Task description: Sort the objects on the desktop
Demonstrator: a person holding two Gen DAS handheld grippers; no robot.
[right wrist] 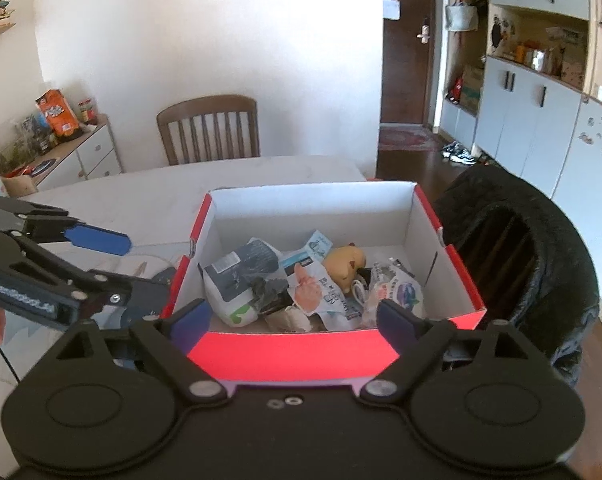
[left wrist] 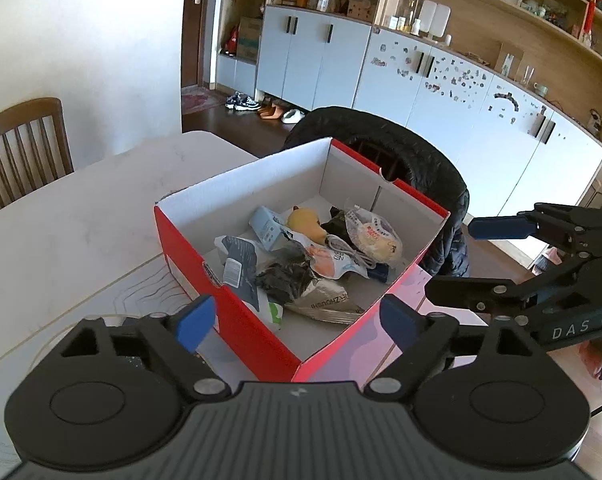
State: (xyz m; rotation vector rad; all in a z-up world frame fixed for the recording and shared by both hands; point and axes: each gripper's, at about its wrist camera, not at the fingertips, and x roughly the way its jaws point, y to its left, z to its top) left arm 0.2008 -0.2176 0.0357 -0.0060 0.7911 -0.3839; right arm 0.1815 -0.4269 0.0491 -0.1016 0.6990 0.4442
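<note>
- The box (right wrist: 301, 354), red outside and white inside, stands at the tabletop edge nearest the draped chair, its open top facing up. The sorted objects lie in a loose heap on its floor.
- Contents: a white and dark pouch (right wrist: 237, 284), a printed snack packet (right wrist: 321, 292), a clear bag (right wrist: 397, 292) with coloured print, a yellow plush toy (right wrist: 345, 264), a white cable (left wrist: 351, 254) and a silver foil packet (left wrist: 325, 302). All appear light.
- Handling, packets: thin film is likely slippery and crushes easily. Take hold at a sealed edge or a gathered corner, not across the puffed middle.
- Handling, plush toy: soft and compressible; a pinch across the body should hold without damage.
- Handling, cable: limp and liable to snag on neighbouring items; grip the coiled bundle, not a single strand.
- Handling, box: stiff cardboard, light, liable to slide on the smooth tabletop (left wrist: 81, 216). Grip a wall at its upper rim, one wall per tool if the box is to be moved.
- Left gripper (left wrist: 297, 322): jaws spread wide, nothing between the pads; it hovers at the near corner of the box.
- Right gripper (right wrist: 297, 322): jaws spread wide, empty; it hovers over the near red wall.
- Surroundings: a black jacket (right wrist: 541, 248) hangs over the chair just beside the box; a wooden chair (right wrist: 209, 128) stands at the far edge of the tabletop.
</note>
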